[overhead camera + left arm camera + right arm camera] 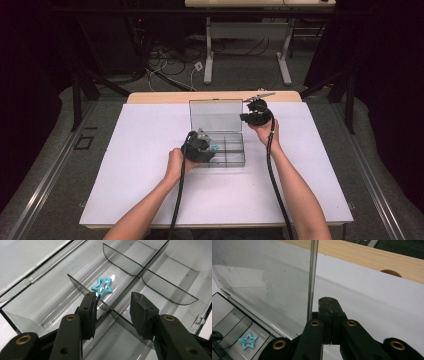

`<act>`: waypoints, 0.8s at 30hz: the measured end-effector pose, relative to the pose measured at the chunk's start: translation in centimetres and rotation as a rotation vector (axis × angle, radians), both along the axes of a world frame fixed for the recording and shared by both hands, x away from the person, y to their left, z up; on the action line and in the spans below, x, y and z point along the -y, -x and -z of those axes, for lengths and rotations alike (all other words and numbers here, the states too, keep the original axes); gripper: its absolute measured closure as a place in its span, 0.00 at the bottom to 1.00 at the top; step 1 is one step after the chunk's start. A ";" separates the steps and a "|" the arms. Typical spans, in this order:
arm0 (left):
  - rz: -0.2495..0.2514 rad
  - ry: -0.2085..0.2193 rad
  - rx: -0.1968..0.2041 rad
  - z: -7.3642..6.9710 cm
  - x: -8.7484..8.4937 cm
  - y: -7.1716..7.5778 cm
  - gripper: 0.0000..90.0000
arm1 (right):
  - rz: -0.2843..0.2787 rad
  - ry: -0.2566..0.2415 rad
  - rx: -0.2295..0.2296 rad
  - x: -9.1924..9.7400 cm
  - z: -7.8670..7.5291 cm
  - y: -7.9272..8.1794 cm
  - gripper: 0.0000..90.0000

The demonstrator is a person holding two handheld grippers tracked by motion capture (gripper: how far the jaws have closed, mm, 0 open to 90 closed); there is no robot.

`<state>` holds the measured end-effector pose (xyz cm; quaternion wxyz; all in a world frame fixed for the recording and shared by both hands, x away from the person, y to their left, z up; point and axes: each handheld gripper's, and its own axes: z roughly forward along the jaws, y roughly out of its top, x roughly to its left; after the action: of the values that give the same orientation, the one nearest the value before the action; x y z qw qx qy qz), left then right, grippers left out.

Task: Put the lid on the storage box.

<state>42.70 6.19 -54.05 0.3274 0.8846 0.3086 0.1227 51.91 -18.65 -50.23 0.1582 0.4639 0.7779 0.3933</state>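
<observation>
Forearms reach in from our side of the table as we work over a clear compartment box [220,150] on the white sheet [150,165], its lid [216,115] standing upright along the far side.

Our left gripper [113,306] hangs low over the box with its jaws partly open, nothing between them. One finger [89,312] sits just above a smoky divider [82,287], touching or nearly touching its top edge — we cannot tell which; the other finger [141,312] hovers over the neighbouring row, across the long centre wall from the first. A small blue star-shaped clip [102,286] lies flat on the box floor just beyond the first finger, in the compartment on the far side of that divider, clear of both pads and not held. From the high view the star [215,147] shows as a blue speck inside the box, right beside the left gripper [199,145].

Our right gripper [329,302] is at the lid's right-hand edge [312,277], jaws pressed fully together. They hold nothing — the lid's edge rises just to one side of the closed tips, close by, though whether it touches them we cannot tell. Through the clear lid the star [247,340] is seen well below, on the box floor. From above, the right gripper [256,114] stands level with the lid's upper right corner, well apart from the star.
</observation>
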 end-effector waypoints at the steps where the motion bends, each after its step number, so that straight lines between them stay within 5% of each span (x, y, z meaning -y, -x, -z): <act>1: 0.001 0.000 -0.004 0.0 0.0 0.0 0.63 | 0.009 -0.004 0.001 0.0 0.0 0.1 1.00; 6: -0.031 0.025 0.044 -0.6 0.0 0.1 0.47 | -0.006 -0.005 0.010 0.1 -0.1 0.3 1.00; 11: -0.087 0.104 0.099 -3.2 -1.4 -0.2 0.22 | -0.011 -0.002 0.010 0.1 -0.2 0.6 1.00; 16: -0.146 0.111 0.133 -5.5 -3.2 -1.3 0.04 | -0.016 0.000 0.019 0.2 -0.4 0.8 1.00; 21: -0.201 0.086 0.158 -7.3 -4.2 -2.8 0.01 | -0.025 0.002 0.027 0.2 -0.5 1.1 1.00; 24: -0.220 0.109 0.179 -8.2 -4.7 -3.4 0.05 | -0.028 0.001 0.026 0.3 -0.6 1.3 1.00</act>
<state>46.06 10.87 -45.89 0.3858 0.8118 0.3795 0.2194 50.65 -18.91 -49.66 0.1628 0.4476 0.7825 0.4010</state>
